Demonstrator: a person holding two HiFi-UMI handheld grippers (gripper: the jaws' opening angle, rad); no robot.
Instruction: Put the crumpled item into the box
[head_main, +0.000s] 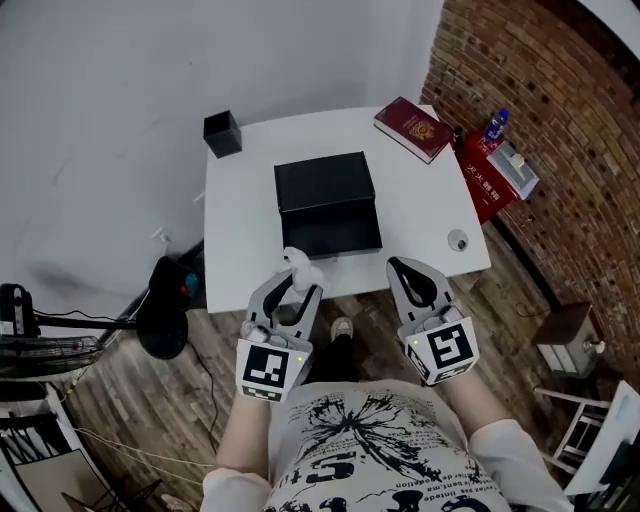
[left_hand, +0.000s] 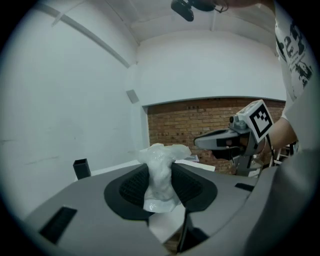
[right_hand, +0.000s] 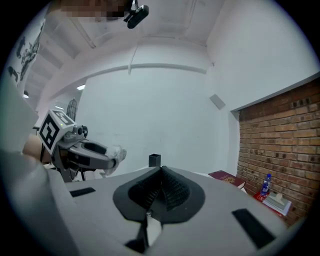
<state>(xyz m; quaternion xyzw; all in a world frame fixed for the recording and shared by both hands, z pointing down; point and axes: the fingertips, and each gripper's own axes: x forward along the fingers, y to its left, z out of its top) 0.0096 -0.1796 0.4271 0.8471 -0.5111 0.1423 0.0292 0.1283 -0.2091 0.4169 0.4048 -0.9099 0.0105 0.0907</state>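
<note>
Our left gripper (head_main: 296, 283) clamps the crumpled white wad (head_main: 303, 266) between its jaws, over the near edge of the white table (head_main: 240, 225) and just short of the black box (head_main: 326, 195). Our right gripper (head_main: 402, 268) is pinched closed on nothing, beside the left one.

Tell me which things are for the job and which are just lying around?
For the job:
- crumpled white item
- left gripper, shut on it
- black box

Just lying about:
- red book
- small black pot
- blue bottle
</note>
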